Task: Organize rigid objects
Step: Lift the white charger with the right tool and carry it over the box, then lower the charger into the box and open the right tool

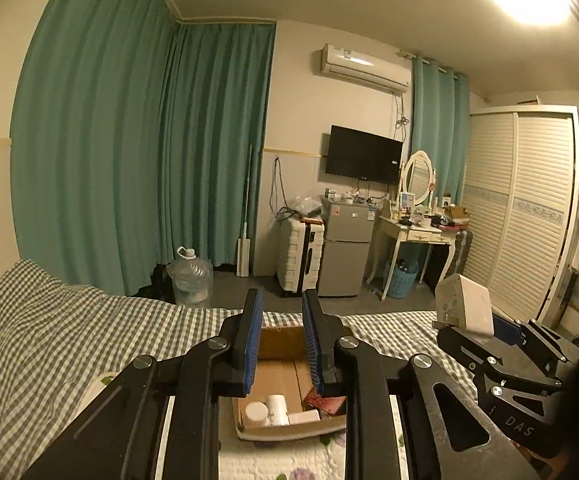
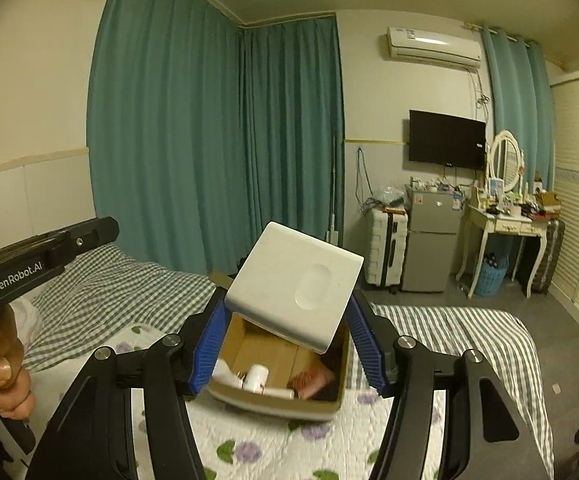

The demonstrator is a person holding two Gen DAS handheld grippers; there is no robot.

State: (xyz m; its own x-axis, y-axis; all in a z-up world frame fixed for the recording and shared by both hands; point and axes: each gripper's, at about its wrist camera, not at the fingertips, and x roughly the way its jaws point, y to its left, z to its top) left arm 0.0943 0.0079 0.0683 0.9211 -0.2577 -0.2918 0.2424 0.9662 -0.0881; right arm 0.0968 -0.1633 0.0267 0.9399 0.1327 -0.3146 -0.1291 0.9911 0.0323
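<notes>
A cardboard box (image 2: 335,402) lies on the bed; it also shows in the left wrist view (image 1: 281,344). Inside it lie a white jar (image 1: 256,412), a white bottle (image 1: 276,408), a small white carton (image 1: 304,416) and a reddish wallet (image 1: 329,400). My right gripper (image 2: 289,344) is shut on a white square device (image 2: 295,284) and holds it tilted above the box; that device also shows in the left wrist view (image 1: 465,304). My left gripper (image 1: 279,344) is open and empty, above the box.
The bed has a checked sheet (image 1: 69,328) and a floral quilt (image 2: 281,448). Beyond it stand a water jug (image 1: 190,280), a white suitcase (image 1: 299,256), a small fridge (image 1: 345,248), a dressing table (image 1: 421,236) and a wardrobe (image 1: 529,208).
</notes>
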